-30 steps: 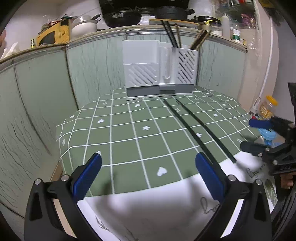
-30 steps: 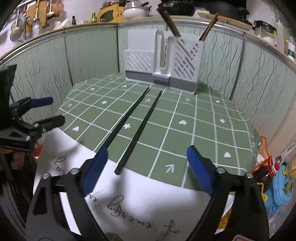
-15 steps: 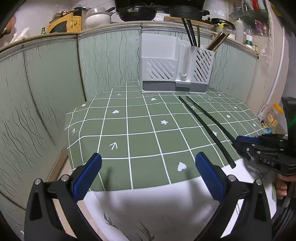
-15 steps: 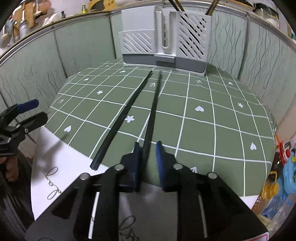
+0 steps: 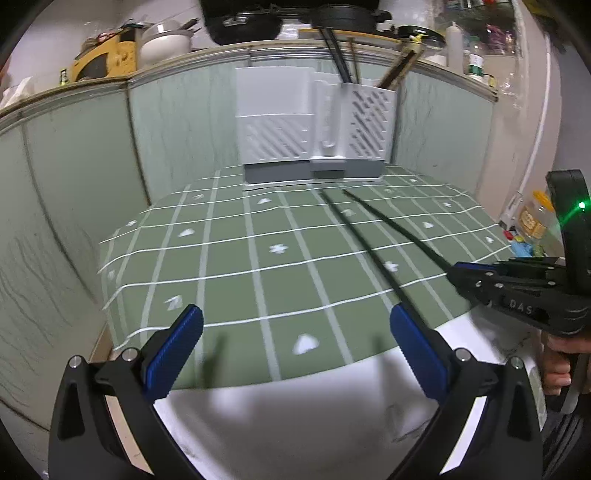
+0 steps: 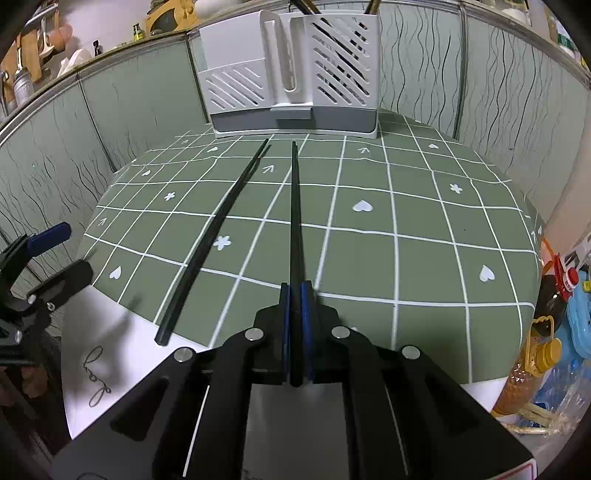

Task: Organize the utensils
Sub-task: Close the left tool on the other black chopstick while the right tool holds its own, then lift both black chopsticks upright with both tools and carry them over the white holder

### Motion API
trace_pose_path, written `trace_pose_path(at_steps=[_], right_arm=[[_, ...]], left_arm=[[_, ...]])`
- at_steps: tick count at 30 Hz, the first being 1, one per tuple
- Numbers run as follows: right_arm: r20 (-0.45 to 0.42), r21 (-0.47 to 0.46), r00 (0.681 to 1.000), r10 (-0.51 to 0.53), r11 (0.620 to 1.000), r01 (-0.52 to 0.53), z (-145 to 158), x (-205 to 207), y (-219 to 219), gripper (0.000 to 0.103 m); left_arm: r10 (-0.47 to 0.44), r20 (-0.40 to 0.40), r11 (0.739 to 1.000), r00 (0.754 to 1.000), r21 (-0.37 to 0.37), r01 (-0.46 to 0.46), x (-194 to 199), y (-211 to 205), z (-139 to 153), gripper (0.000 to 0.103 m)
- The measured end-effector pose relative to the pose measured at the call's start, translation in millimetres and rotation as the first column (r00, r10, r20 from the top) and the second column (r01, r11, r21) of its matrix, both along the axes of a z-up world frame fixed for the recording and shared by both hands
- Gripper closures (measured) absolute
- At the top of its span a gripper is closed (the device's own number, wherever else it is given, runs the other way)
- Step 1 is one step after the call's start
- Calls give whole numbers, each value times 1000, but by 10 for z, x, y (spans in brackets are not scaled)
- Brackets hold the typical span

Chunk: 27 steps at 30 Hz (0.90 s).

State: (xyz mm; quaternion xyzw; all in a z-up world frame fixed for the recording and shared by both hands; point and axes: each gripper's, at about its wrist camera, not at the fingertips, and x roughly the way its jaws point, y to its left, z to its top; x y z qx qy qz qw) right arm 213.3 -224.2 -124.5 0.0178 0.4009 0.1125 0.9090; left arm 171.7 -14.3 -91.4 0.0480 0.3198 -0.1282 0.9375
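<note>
Two long black chopsticks lie on the green checked table. My right gripper is shut on the near end of the right chopstick, which points toward the white utensil holder. The left chopstick lies free beside it. In the left wrist view my left gripper is open and empty above the table's near edge; the right gripper shows at the right, clamped on a chopstick, with the other chopstick beside it. The holder has several chopsticks standing in its right compartment.
The green tablecloth ends in a white sheet at the near edge. Green panelled walls surround the table. Bottles and clutter sit off the table's right side. Pots and pans stand on the ledge behind.
My right gripper closed on the near end of the right chopstick after being open a second ago. The left gripper stayed open and shifted its view slightly.
</note>
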Motion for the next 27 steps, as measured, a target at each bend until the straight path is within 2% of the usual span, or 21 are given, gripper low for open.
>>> trace_pose_path(at_steps=[6, 9, 14, 16, 17, 19, 21, 23, 26, 27], right_arm=[[4, -5, 1000, -4, 1000, 4, -1, -62, -183, 97], [6, -2, 1000, -9, 1000, 9, 0, -94, -282, 97], [10, 10, 1000, -12, 1000, 12, -4, -116, -378, 97], [10, 16, 1000, -10, 1000, 10, -7, -110, -386, 97], [10, 17, 1000, -10, 1000, 10, -5, -110, -387, 97], [12, 19, 1000, -10, 1000, 10, -2, -116, -386, 97], [12, 22, 1000, -8, 1000, 8, -1, -126, -391, 97], [12, 24, 1000, -7, 1000, 7, -1, -130, -394, 97], [16, 19, 1000, -6, 1000, 5, -4, -146, -379, 97], [17, 19, 1000, -6, 1000, 6, -5, -149, -377, 97]], left_arm=[[-50, -28, 999, 998, 5, 50, 98, -312, -88, 6], [-64, -67, 998, 996, 0, 64, 169, -418, -166, 23], [-81, -99, 997, 992, 5, 82, 232, -570, -238, 35], [-85, -105, 996, 991, 15, 87, 255, -616, -262, 46], [-82, -106, 996, 991, 28, 85, 259, -646, -279, 48], [-85, -99, 996, 991, 29, 88, 257, -663, -279, 61], [-92, -93, 995, 991, 31, 95, 224, -680, -276, 69], [-90, -81, 995, 993, 30, 93, 198, -661, -281, 74], [-77, -71, 996, 994, 40, 80, 181, -628, -287, 88], [-72, -69, 996, 995, 44, 76, 176, -613, -286, 95]])
